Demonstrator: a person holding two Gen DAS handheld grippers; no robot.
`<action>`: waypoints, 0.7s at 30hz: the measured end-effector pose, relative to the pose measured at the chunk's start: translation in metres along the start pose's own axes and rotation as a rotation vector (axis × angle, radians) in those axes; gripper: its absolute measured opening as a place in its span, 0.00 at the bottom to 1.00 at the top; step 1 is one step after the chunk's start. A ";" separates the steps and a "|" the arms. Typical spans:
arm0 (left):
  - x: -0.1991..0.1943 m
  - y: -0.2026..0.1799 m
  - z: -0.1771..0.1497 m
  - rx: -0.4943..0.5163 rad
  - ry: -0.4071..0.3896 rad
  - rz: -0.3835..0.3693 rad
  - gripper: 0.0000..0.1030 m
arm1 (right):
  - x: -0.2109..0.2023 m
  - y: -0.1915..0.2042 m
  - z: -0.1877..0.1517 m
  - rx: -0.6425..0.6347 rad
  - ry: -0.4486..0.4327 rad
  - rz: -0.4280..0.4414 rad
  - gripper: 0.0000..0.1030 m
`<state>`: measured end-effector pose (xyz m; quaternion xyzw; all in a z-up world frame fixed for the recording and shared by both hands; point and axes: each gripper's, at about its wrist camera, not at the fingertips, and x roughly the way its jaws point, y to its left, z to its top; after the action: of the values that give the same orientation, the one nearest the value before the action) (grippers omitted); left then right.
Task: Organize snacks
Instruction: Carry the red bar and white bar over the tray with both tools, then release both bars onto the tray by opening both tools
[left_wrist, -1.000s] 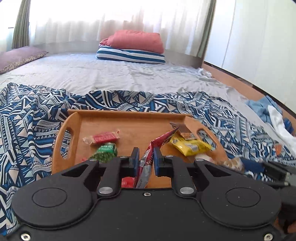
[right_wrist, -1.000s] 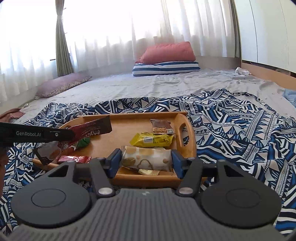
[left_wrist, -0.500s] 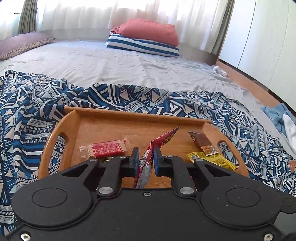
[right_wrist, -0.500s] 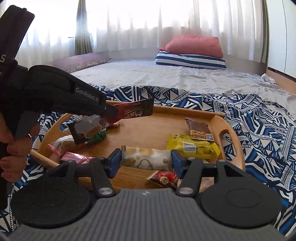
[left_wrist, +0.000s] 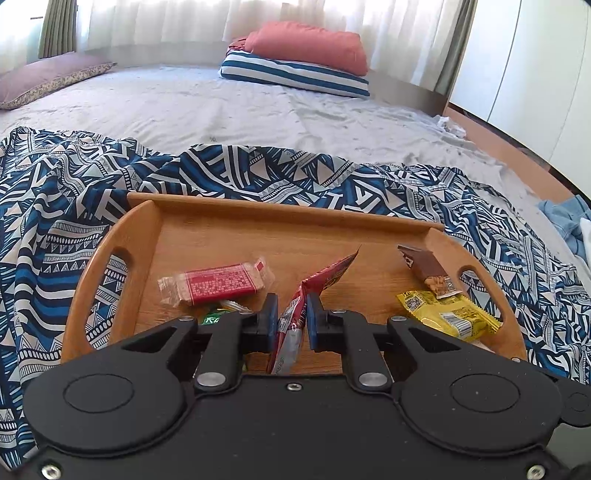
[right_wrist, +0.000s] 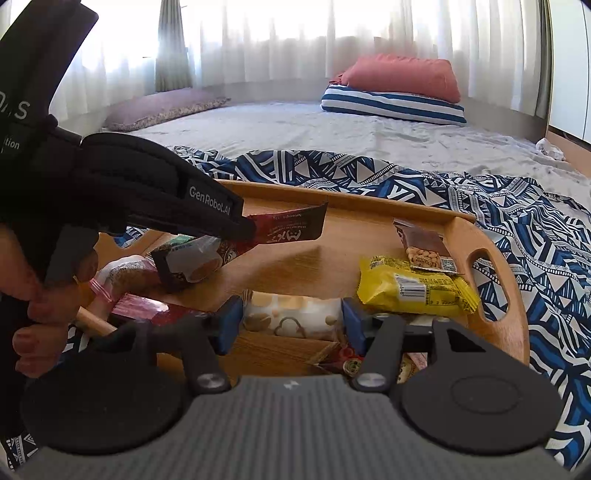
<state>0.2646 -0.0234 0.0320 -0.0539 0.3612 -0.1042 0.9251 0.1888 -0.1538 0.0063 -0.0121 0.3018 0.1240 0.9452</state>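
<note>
Both claws hang over a wooden tray (left_wrist: 110, 243) that sits on a blue and white patterned blanket (left_wrist: 48, 206) spread across a bed (left_wrist: 221, 110).

In the left wrist view, the left claw (left_wrist: 291, 319) is pressed together on a thin red snack wrapper (left_wrist: 325, 275), which stands on edge between the blue pads and pokes forward above the tray floor. In the right wrist view the same wrapper juts out level from the claw's black tip, red at the near end and dark at the far end. A person's hand (right_wrist: 33, 295) grips that claw's handle at the left edge.

The right claw (right_wrist: 291, 321) pinches a cream packet with tan round shapes (right_wrist: 291, 314) across its width, both blue pads touching its ends, above the near part of the tray.

On the tray's right side lies a yellow packet (right_wrist: 410, 286), and a brown bar with a clear end showing nuts (right_wrist: 424, 245) rests just behind it, its end overlapping the yellow one. On the left side lies a red and clear wrapped bar (left_wrist: 214, 284), with a green wrapper (left_wrist: 212, 317) partly hidden under the left claw.

Far across the bed a coral pillow (left_wrist: 306, 44) is stacked on a blue-striped pillow (left_wrist: 295, 77), and a mauve pillow (left_wrist: 48, 79) lies to the left, below bright white curtains (left_wrist: 221, 22).
</note>
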 end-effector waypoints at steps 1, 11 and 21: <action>0.001 0.000 0.000 0.001 0.002 0.001 0.15 | 0.000 -0.001 -0.001 0.002 0.001 0.000 0.59; 0.005 0.001 -0.002 -0.007 0.012 -0.004 0.15 | 0.005 -0.006 0.000 0.033 0.009 0.010 0.60; 0.000 0.001 -0.001 -0.007 0.005 -0.015 0.16 | 0.006 -0.009 -0.001 0.052 0.012 0.026 0.62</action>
<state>0.2647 -0.0224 0.0311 -0.0598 0.3636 -0.1100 0.9231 0.1953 -0.1615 0.0015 0.0157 0.3109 0.1281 0.9416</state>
